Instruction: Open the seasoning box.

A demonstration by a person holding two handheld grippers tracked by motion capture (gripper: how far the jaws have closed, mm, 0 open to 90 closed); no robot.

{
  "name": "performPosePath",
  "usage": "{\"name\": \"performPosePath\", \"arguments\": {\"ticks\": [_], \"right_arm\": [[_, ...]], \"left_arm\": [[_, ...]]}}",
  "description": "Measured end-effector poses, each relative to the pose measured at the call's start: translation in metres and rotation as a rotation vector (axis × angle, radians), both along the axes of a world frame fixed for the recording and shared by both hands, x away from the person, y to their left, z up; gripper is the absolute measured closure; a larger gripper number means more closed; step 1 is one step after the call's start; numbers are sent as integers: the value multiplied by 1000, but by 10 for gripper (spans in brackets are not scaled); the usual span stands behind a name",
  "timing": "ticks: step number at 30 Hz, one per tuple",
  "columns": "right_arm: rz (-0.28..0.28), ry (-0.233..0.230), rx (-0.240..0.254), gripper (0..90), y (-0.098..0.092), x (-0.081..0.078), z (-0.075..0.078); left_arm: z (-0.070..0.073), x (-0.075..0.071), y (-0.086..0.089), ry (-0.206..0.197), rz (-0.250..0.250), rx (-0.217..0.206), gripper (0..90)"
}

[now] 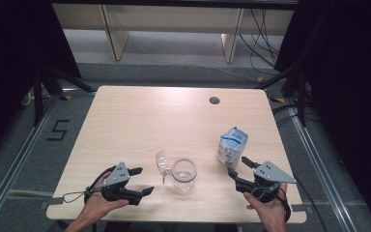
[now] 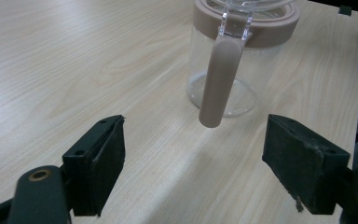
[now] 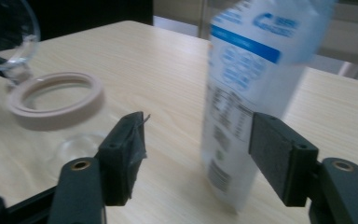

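- White-and-blue plastic pouch (image 1: pixel 232 146) stands upright on the light wood bench (image 1: pixel 140 116), right of centre; blue band near its top, dark print blocks lower down, lettering too blurred to read.
- Clear glass jar (image 1: pixel 183 176) with pinkish-beige rim ring stands open near the front edge; looks empty.
- Its clear hinged lid (image 1: pixel 162 163) is tipped open to the left; beige clasp bar (image 2: pixel 219 81) hangs down the side.
- Right claw (image 1: pixel 238 166): jaws apart, pouch between them, pads not pressing on it.
- Left claw (image 1: pixel 141 181): jaws wide apart, nothing between them, pointing at the jar, just short of it.
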State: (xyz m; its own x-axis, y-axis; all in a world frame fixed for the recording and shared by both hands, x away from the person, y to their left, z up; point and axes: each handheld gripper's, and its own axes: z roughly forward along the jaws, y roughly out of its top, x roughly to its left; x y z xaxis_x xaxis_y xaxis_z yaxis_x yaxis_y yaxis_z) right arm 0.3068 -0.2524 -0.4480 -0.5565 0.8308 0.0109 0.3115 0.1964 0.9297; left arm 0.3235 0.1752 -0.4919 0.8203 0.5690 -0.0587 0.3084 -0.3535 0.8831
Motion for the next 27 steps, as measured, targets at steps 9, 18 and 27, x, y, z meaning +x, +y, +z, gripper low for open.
{"name": "performPosePath", "arguments": {"ticks": [9,18,27], "right_arm": [[-28,-11,-3,221,-14,19,-13],[-38,-23,-3,158,-14,36,-21],[-18,-13,-3,157,-11,53,-27]], "left_arm": [[0,1,0,0,-3,-3,205],[1,2,-1,14,8,-17,205],[0,4,-1,16,12,-18,205]]}}
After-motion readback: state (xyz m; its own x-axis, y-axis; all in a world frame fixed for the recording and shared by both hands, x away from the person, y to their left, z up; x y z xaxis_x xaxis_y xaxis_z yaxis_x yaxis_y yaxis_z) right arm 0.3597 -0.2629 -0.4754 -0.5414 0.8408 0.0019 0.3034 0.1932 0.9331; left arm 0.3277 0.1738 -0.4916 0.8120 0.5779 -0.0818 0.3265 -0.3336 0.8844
